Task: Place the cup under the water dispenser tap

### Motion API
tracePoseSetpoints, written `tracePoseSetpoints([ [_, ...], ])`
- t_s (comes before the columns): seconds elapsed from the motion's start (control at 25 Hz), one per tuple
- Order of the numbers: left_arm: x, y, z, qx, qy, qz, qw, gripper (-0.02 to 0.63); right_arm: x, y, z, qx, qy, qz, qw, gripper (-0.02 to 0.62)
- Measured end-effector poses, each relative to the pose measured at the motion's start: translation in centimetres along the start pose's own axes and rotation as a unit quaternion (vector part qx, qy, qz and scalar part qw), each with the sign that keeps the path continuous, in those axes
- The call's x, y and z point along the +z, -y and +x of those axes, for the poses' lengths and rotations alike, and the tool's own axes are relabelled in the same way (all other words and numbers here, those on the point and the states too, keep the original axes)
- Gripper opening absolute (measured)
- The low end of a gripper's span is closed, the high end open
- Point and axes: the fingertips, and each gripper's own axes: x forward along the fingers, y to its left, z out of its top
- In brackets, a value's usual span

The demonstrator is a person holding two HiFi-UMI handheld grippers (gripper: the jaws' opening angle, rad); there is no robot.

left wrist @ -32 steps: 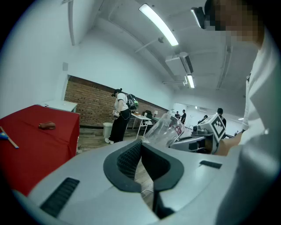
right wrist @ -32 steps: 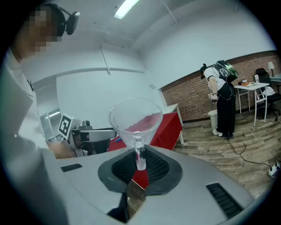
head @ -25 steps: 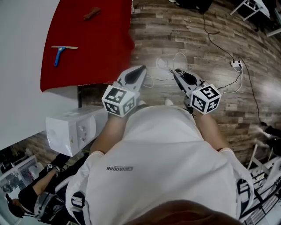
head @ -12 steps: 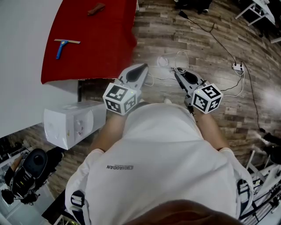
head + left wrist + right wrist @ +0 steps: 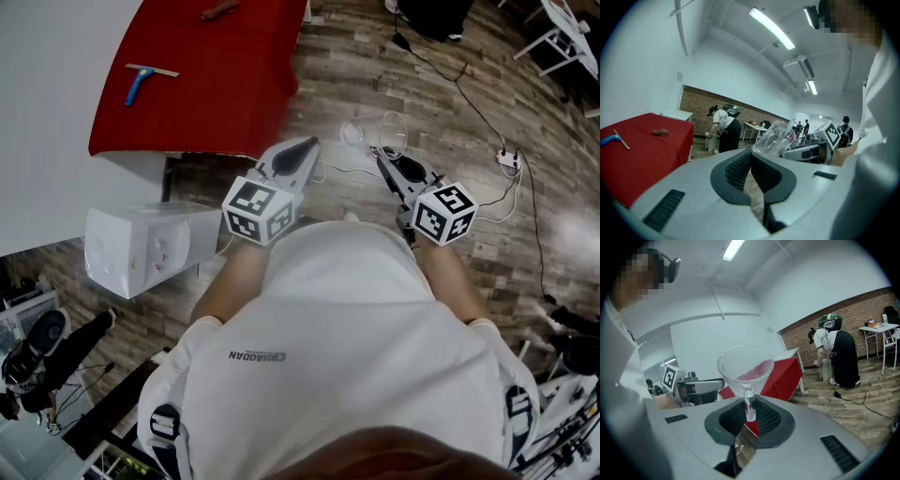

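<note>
Right gripper is clamped on the thin stem of a clear stemmed cup. The bowl stands out just past the jaw tips and the dark pads press on the stem from both sides. In the head view the cup projects forward off the right gripper, over the wood floor.

The left gripper is held beside it at about the same height and also points away from the body. In its own view the left gripper has its pad tips meeting with nothing between them. The cup shows just beyond them to the right, tilted.

Both forearms reach out from a white shirt with elbows bent, and the marker cubes face up toward the head camera.

The white dispenser sits off to the left gripper's left, about level with its cube. It is well apart from the cup.

Ahead and to the left of the left gripper is a red-covered table with a blue-handled squeegee lying on it. Cables trail over the floor ahead and to the right of the right gripper. A person in dark clothes stands far ahead by a brick wall.
</note>
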Motion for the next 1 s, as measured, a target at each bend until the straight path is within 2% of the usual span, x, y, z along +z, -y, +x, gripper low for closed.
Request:
tracePoseSetpoints([
  [0.52, -1.3, 2.4, -1.4, 0.057, 0.020, -0.024, 0.9979, -0.005, -1.0, -0.4, -1.6, 0.052, -0.034, -0.026, 0.998, 0.049],
  [1.0, -3.2, 3.4, -4.3, 0.127, 0.039, -0.049, 0.9899, -0.005, -2.2, -1.9, -1.4, 0.115, -0.058, -0.049, 0.990, 0.049],
])
